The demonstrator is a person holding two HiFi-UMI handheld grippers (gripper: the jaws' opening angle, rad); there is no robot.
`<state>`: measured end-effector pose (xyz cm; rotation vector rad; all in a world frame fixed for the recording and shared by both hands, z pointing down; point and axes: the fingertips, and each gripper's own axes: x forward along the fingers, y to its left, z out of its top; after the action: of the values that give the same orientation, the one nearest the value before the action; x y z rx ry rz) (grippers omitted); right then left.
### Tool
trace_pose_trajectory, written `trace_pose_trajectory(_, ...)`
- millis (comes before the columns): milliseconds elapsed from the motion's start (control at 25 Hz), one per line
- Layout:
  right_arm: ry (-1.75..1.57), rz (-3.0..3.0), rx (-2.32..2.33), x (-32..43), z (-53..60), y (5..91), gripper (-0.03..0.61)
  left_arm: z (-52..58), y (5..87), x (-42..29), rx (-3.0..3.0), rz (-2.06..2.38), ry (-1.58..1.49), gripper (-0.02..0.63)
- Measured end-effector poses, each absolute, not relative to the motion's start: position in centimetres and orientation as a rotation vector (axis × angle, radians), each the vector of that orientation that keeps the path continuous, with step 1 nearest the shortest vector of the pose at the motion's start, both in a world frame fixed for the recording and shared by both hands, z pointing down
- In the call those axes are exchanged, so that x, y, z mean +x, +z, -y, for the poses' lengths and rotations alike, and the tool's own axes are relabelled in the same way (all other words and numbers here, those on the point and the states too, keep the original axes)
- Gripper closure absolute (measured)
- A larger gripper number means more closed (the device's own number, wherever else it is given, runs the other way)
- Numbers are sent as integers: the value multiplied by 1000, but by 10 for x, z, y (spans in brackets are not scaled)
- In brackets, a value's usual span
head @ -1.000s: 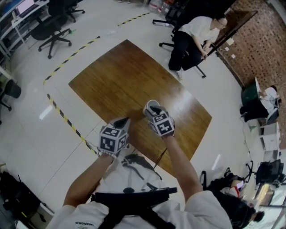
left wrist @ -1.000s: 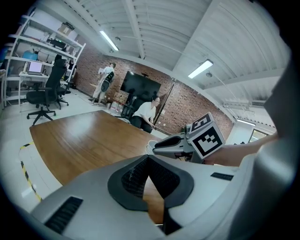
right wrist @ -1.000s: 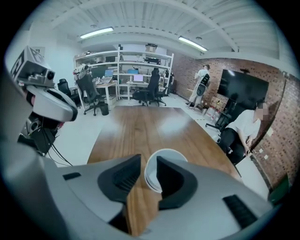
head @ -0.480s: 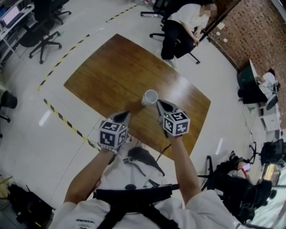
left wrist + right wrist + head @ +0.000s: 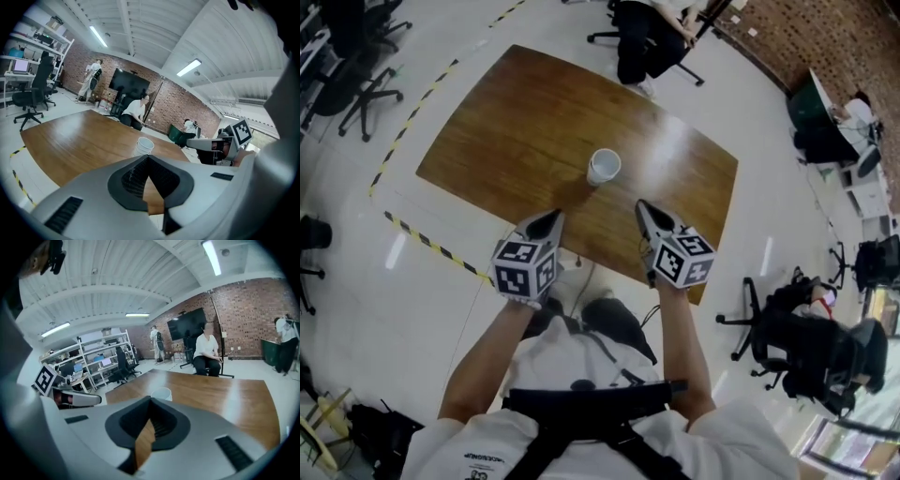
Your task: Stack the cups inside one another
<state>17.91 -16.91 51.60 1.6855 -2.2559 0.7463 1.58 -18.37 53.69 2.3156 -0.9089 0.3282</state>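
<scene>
White cups, nested into one stack (image 5: 604, 166), stand upright near the middle of the wooden table (image 5: 506, 122). The stack also shows in the left gripper view (image 5: 144, 146) and, partly behind the jaws, in the right gripper view (image 5: 162, 393). My left gripper (image 5: 555, 216) hangs near the table's front edge, shut and empty (image 5: 148, 157). My right gripper (image 5: 641, 204) is held beside it, a short way back from the stack, its jaws shut with nothing between them (image 5: 151, 399). Neither gripper touches the cups.
A person sits on an office chair (image 5: 642, 42) just past the table's far edge. Yellow-black tape (image 5: 431, 246) marks the floor at the left. More office chairs stand at the far left (image 5: 356, 84) and at the right (image 5: 769, 314).
My right gripper was at the cup stack, then let go, drew back toward me and rose; it is now shut. The stack stays standing on the table. The left gripper hardly moved.
</scene>
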Motion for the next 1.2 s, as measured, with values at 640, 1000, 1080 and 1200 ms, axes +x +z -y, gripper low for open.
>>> trace_pose_trajectory(640, 748, 2422, 1667, 240, 79, 489, 578, 100, 505, 71, 2318, 1064, 307, 617)
trace_pose_trajectory(1000, 644, 2462, 1559, 234, 25, 486, 578, 43, 486, 91, 2341, 1145, 278, 617)
trace_pose_trajectory(1080, 620, 2465, 1557, 232, 21, 482, 578, 37, 481, 90, 2345, 1160, 271, 617)
trace_pose_trajectory(1200, 598, 2480, 1552, 234, 19, 477, 578, 35, 478, 93, 2349, 1181, 263, 617)
